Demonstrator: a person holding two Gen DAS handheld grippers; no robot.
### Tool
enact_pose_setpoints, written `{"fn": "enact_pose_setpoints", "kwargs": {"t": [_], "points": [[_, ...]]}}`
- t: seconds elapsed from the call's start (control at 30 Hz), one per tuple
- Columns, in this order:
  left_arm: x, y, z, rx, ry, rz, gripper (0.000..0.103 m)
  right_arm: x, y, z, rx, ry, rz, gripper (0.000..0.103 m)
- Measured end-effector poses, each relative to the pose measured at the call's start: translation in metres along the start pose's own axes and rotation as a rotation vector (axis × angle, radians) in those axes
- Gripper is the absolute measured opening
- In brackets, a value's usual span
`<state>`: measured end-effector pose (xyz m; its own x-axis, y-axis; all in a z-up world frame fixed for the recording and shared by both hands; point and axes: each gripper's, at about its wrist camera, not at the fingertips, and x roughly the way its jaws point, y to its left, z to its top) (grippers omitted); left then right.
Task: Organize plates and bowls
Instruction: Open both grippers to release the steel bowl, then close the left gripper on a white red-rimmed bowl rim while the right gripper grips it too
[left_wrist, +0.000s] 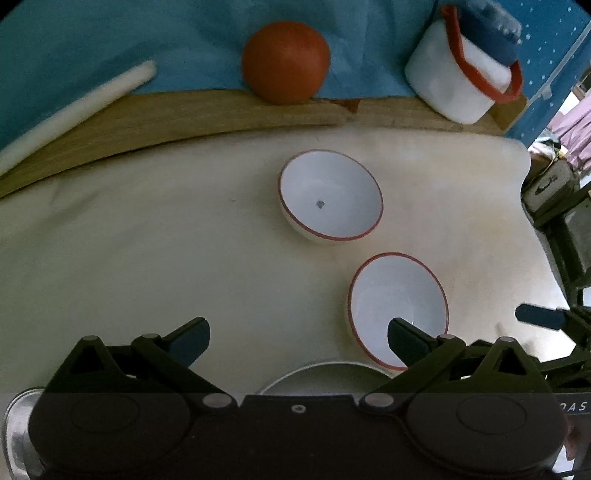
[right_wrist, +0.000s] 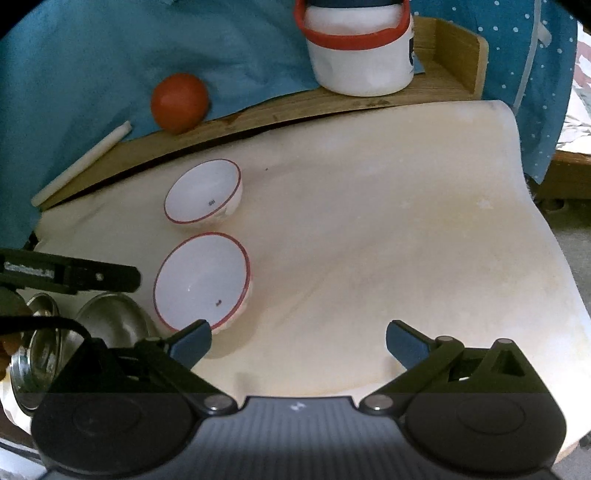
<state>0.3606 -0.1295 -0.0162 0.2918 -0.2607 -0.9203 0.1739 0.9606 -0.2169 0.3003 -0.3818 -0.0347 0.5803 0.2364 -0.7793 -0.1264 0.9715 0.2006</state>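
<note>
Both grippers were spread wide with nothing between the fingers; the left gripper (left_wrist: 298, 341) hung over the near edge of the desk (left_wrist: 147, 258), right above a steel plate (left_wrist: 325, 376), and the right gripper (right_wrist: 298, 341) sat just to the right of the near bowl (right_wrist: 202, 281), its left finger (right_wrist: 192, 341) overlapping that bowl's rim in the view, though I couldn't tell if it actually touched.

The far bowl (right_wrist: 203, 192) was a little further back toward the desk's rear edge, apart from the near one; both were white with red rims, upright and empty. A second steel plate (right_wrist: 40, 343) lay at the near left corner next to the first.

My guess was that the step in hand was picking up one bowl to nest it in the other; I'd pinch the near bowl's rim with one finger inside and one outside, lift it straight, and lower it gently, since thin rims slip and that cloth cover looked soft.

Hard to read: both steel plates were mostly hidden under the gripper bodies, so no idea whether they were stacked; the small dark marks inside the bowls were too tiny to identify; behind the desk, on the wooden ledge, sat an orange ball (left_wrist: 286, 61) and a white tub (right_wrist: 360, 55) cut off at the top.
</note>
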Motion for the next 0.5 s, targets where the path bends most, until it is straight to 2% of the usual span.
{"fn": "enact_pose_setpoints", "kwargs": {"t": [0.3, 0.5], "points": [[0.019, -0.011, 0.003, 0.019, 0.046, 0.021, 0.102, 0.017, 0.003, 0.012, -0.04, 0.011, 0.051, 0.102], [0.023, -0.012, 0.003, 0.023, 0.052, 0.031, 0.09, 0.028, 0.007, 0.016, -0.074, 0.039, 0.066, 0.084]]}}
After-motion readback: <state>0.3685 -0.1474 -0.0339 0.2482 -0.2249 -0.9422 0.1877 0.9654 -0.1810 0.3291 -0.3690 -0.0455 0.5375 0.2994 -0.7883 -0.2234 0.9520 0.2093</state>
